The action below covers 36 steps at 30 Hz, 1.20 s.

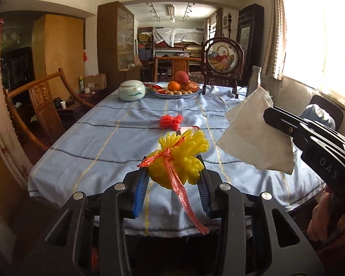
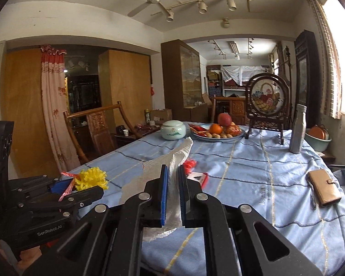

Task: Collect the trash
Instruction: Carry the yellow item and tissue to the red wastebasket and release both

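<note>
Trash was in both our grips, left gripper (image 1: 173, 172) clamped on yellow netting (image 1: 179, 158), right gripper (image 2: 172, 184) pinching a tissue (image 2: 172, 161); next we judged came a bin, red netting (image 1: 170, 122) lying ahead.

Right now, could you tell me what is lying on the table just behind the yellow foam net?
Behind the yellow foam net lie a small white and red wrapper and, farther back, an orange net. The yellow net covers the wrapper's near part.
</note>
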Available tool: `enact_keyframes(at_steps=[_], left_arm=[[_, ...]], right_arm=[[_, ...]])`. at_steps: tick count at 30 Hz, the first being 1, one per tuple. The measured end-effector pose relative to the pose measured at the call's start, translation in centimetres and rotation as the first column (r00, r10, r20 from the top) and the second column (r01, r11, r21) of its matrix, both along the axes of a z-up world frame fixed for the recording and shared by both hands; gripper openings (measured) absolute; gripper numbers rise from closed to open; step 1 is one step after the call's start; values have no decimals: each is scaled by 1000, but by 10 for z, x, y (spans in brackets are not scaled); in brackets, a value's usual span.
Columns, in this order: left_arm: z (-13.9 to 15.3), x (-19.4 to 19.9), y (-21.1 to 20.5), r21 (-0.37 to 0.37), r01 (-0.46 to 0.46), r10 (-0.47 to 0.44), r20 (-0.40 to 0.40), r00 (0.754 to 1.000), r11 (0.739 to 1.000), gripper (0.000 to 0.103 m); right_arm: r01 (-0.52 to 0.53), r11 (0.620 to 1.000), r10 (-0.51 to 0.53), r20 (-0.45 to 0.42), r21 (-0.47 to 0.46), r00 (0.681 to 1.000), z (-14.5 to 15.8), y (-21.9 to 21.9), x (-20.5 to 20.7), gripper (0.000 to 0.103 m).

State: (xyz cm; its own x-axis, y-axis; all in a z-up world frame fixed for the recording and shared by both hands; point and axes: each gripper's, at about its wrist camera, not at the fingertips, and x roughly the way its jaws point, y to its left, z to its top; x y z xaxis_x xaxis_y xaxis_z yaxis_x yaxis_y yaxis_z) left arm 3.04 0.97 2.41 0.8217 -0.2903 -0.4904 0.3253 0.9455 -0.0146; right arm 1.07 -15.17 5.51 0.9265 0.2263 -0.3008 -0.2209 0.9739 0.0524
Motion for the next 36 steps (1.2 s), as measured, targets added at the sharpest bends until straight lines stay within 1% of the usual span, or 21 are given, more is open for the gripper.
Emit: enact_keyframes(at_steps=[5,9,12,15,18,21,24,25,28,30,32,36], left_arm=[[0,-32,41,-3,-126,126,7,992,992,40],[3,-45,79,-7,-243,243,12,970,970,40],[8,-42,105,-47,-304,304,2,953,952,40],[2,-36,122,-30,-366,366,-6,931,930,40],[-10,-20,143,-26,-424,422,-59,905,905,40],[-29,-9,168,-20,-491,485,-127,865,871,40],[-53,-5,202,-5,-567,554,-206,807,824,40],[-64,-5,214,0,-592,575,-239,782,806,40],[-87,-8,241,14,-647,618,-313,721,762,40],[-105,-8,258,14,-672,630,-362,687,741,40],[-121,-4,273,15,-689,635,-403,659,725,40],[-155,3,297,-8,-706,612,-492,619,708,42]], right_arm=[[-154,987,155,7,-34,988,-5,49,-23,10],[-262,963,262,-5,-68,965,-8,90,-31,10],[-331,938,330,-29,-98,944,-14,121,-27,10],[-395,913,389,-69,-107,919,-23,149,-16,10],[-459,882,446,-125,-109,886,-35,174,0,10],[-521,846,498,-177,-117,849,-47,200,14,10],[-582,804,548,-232,-119,804,-61,226,23,10],[-606,787,566,-254,-118,785,-65,236,26,10],[-653,748,600,-300,-120,742,-78,260,33,10],[-670,733,608,-326,-120,724,-85,271,38,10],[-678,725,606,-357,-120,711,-95,282,42,10],[-685,717,587,-417,-130,694,-114,306,56,10]])
